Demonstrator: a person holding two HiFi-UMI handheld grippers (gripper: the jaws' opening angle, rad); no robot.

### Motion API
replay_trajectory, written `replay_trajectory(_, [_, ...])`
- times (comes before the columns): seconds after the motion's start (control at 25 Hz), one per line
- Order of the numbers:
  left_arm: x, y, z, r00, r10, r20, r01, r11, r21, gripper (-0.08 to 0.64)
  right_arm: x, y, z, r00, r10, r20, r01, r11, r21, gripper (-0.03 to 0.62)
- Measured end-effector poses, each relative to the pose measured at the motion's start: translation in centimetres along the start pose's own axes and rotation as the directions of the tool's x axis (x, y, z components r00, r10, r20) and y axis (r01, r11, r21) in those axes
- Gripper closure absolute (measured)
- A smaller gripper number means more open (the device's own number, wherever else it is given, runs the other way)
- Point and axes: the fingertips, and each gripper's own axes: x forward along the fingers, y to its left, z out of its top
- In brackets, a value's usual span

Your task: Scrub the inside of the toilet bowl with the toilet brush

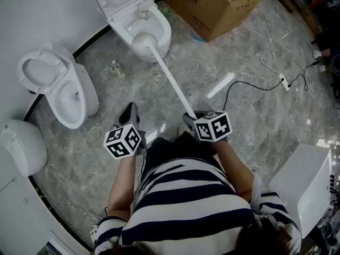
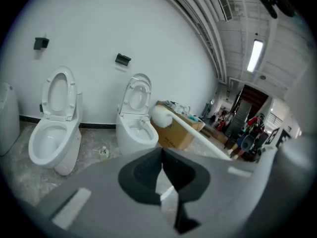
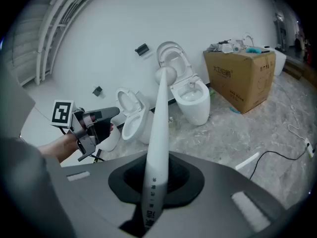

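Your striped top [image 1: 186,195] fills the near edge of the head view, with both grippers held out just ahead of it. Beyond them the grey marble floor [image 1: 265,105] runs to the curved wall. At its far right corner sits a cardboard box [image 1: 212,4], clear of your reach.

The open toilet [image 1: 159,33] you are meant to scrub stands at the far edge of the floor, lid up against the wall, so the bowl is open from the front. A second toilet [image 1: 64,89] stands along the left edge, well apart from the first and out of the way.

The toilet brush [image 1: 170,81] stretches from you to that bowl. Its white head [image 1: 142,40] sits at the front rim, not down inside yet, and I cannot tell whether it touches the porcelain. The long handle lets you work without stepping closer.

Your right gripper [image 1: 192,117] is clamped on the near end of the handle — a grip that far back gives reach but less control of the head, so I'd judge slow strokes safer. Your left gripper [image 1: 129,113] hangs beside it with its jaws together on nothing, apart from the handle.
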Motion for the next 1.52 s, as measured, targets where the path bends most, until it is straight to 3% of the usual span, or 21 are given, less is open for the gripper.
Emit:
replay_trajectory(0.52, [2.2, -1.3, 1.0, 1.000, 0.008, -0.001, -0.008, 1.000, -0.002, 0.560, -0.2, -2.1, 1.4, 1.000, -0.001, -0.017, 0.001, 1.000, -0.022, 0.557])
replay_trajectory(1.28, [8.1, -5.3, 2.1, 0.999, 0.036, -0.031, -0.037, 0.999, -0.031, 0.560, 0.6, -7.3, 3.2, 0.993, 0.076, -0.090, -0.081, 0.995, -0.058, 0.557])
replay_trajectory(1.52, [9.2, -4.3, 2.4, 0.998, 0.037, -0.060, -0.040, 0.998, -0.042, 0.560, 1.7, -7.9, 4.2, 0.990, 0.080, -0.118, -0.087, 0.995, -0.055, 0.557])
